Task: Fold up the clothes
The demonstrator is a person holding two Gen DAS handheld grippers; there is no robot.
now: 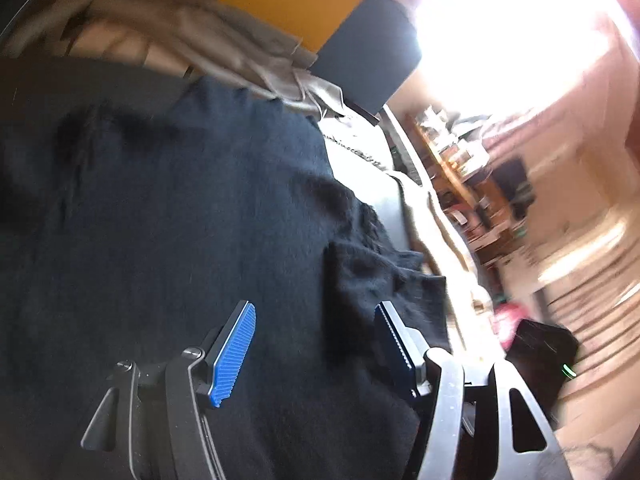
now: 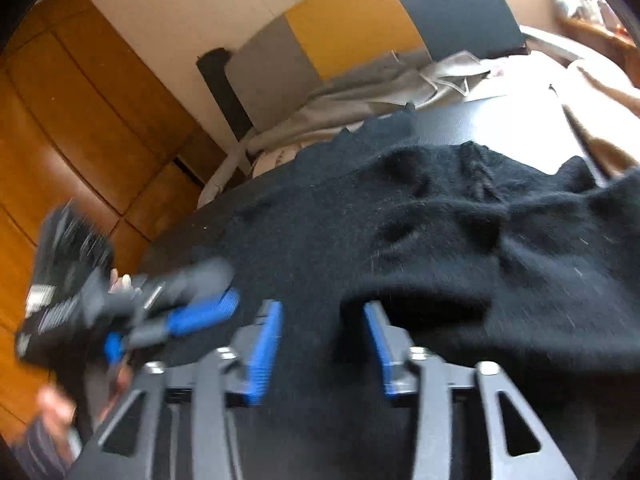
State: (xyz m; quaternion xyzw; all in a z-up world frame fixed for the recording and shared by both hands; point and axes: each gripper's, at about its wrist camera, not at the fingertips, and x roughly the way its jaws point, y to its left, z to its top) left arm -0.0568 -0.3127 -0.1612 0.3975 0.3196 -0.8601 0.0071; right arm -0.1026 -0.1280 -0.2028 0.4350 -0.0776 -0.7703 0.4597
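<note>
Nearest the lens, the right gripper (image 2: 324, 316) stood with its jaws apart over a raised fold of the black sweater (image 2: 420, 216); nothing was pinched between the blue pads, suggesting a release after laying that fold. The left gripper (image 1: 316, 320) likewise stood wide open above the cloth, empty, probably positioned to take a fresh edge. The sweater lay spread across the dark table (image 2: 452, 120), partly doubled over. Beyond it, grey clothes (image 2: 360, 84) were heaped at the far edge, apparently awaiting folding.
</note>
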